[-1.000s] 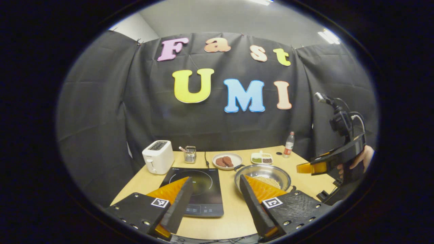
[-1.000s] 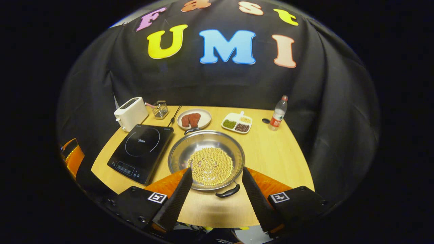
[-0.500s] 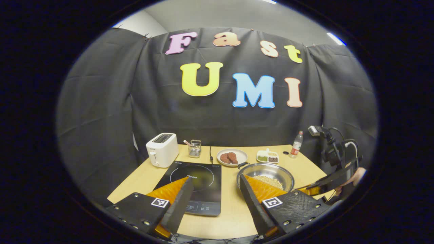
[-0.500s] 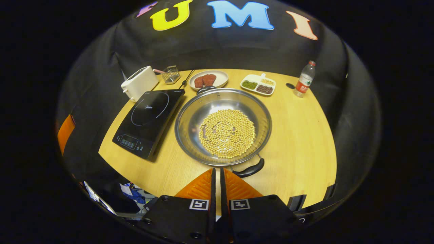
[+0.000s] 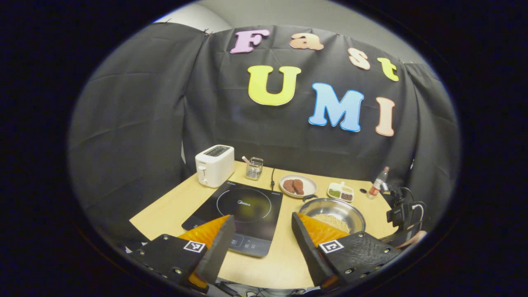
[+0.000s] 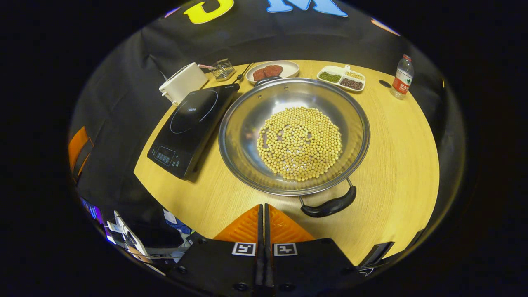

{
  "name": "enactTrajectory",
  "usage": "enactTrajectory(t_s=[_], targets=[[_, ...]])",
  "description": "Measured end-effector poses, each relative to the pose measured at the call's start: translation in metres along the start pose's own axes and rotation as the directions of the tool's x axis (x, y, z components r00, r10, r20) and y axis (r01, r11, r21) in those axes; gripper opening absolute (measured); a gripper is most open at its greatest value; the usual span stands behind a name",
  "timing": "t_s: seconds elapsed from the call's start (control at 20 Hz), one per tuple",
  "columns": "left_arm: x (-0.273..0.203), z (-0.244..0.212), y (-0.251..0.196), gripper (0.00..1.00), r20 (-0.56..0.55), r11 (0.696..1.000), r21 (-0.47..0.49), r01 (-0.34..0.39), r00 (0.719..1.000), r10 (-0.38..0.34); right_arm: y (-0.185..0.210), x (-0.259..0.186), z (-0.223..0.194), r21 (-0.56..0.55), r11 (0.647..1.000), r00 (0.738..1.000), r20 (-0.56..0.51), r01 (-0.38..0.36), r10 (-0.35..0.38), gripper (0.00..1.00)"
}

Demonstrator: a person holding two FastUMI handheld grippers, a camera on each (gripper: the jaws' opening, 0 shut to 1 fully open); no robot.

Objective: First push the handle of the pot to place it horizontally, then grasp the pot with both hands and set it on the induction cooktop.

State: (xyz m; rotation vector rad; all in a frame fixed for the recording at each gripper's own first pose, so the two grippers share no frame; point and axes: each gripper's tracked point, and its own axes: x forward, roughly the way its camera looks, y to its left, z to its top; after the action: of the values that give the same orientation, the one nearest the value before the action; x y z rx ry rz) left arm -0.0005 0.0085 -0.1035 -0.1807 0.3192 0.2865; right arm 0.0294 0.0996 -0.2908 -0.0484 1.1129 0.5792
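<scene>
Pot: your round steel pot (image 6: pixel 293 134) of yellow beans sits beside the black induction cooktop (image 6: pixel 192 126).
Right gripper (image 6: pixel 264 220): fingers pressed together, empty, near the black handle (image 6: pixel 328 206).
Left gripper (image 5: pixel 262 239): fingers spread wide.

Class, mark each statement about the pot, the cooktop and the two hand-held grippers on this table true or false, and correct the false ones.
1. The pot holds soybeans. True.
2. The pot sits on the induction cooktop. False: it rests on the table beside the cooktop.
3. The right hand-held gripper is shut on nothing. True.
4. The left hand-held gripper is shut. False: its fingers stand wide apart.
5. The right hand-held gripper clamps the pot handle. False: the handle lies apart from it, untouched.
</scene>
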Motion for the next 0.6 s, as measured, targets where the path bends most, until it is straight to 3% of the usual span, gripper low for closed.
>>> enactTrajectory(t_s=[0.2, 0.4, 0.6], targets=[[0.002, -0.003, 0.001, 0.82, -0.018, 0.998, -0.033, -0.044, 0.999, 0.043, -0.007, 0.013, -0.005, 0.038, 0.999, 0.999, -0.030, -0.017, 0.018, 0.02], [0.005, -0.013, -0.010, 0.84, -0.062, 0.992, -0.125, -0.037, 0.998, 0.029, -0.014, 0.024, -0.004, 0.029, 1.000, 0.999, -0.036, -0.012, 0.013, 0.02], [0.010, -0.016, -0.017, 0.84, -0.069, 0.993, -0.113, -0.043, 0.997, 0.035, -0.024, 0.030, -0.001, 0.028, 1.000, 1.000, -0.028, 0.001, 0.000, 0.02]])
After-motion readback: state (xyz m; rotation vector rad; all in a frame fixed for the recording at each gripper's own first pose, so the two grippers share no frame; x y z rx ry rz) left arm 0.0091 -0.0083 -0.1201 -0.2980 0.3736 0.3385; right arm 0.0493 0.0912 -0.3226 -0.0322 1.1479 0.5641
